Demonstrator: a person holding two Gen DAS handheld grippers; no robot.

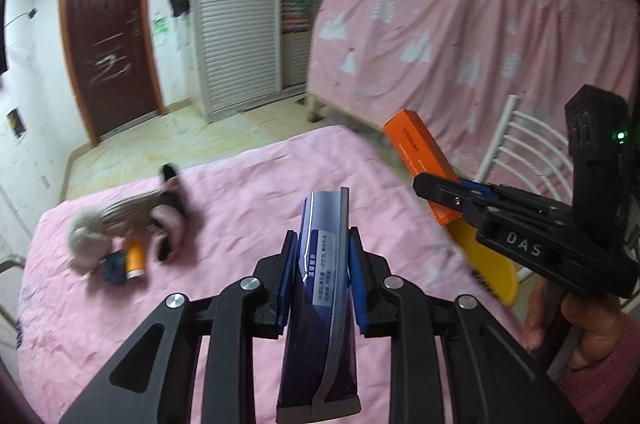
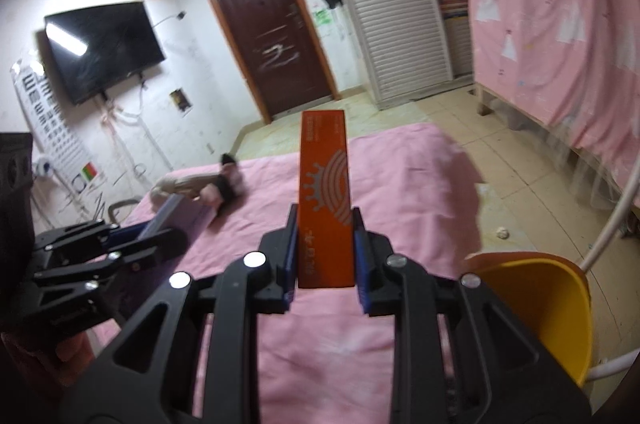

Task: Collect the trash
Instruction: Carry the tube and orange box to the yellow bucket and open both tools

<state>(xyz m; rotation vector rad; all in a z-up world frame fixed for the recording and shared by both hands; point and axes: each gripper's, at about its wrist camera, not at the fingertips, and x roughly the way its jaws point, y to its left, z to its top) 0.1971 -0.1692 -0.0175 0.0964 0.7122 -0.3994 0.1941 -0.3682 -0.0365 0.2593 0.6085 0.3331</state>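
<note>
Left gripper point(image 1: 322, 256) clamps a flat purple packet point(image 1: 320, 304) between its blue pads point(image 1: 358, 288), jaws narrow; packet stands on edge, dark purple with a grey rim and a white-print label panel, slightly bowed. Right gripper point(image 2: 325, 244) pinches a long orange box point(image 2: 325, 200), jaws narrow on its lower end; box sticks forward and up, bright orange with a pale concentric-arc logo and small print. In the left wrist view the right gripper point(image 1: 444, 184) sits to the right, box tilted, a person's hand point(image 1: 588, 324) and pink sleeve under it. Both items held above a bed with a creased pink sheet point(image 1: 240, 192). Further back on the sheet: a plush toy point(image 1: 120, 224), an orange bottle point(image 1: 134, 258) and a dark item touching it. Yellow chair point(image 2: 552, 304) just beside the bed on the right. Beyond: tiled floor point(image 2: 500, 160), brown door point(image 2: 276, 36), white louvred wardrobe point(image 2: 392, 12), wall TV point(image 2: 104, 44), pink patterned curtain point(image 1: 460, 36). Frames motion-blurred
</note>
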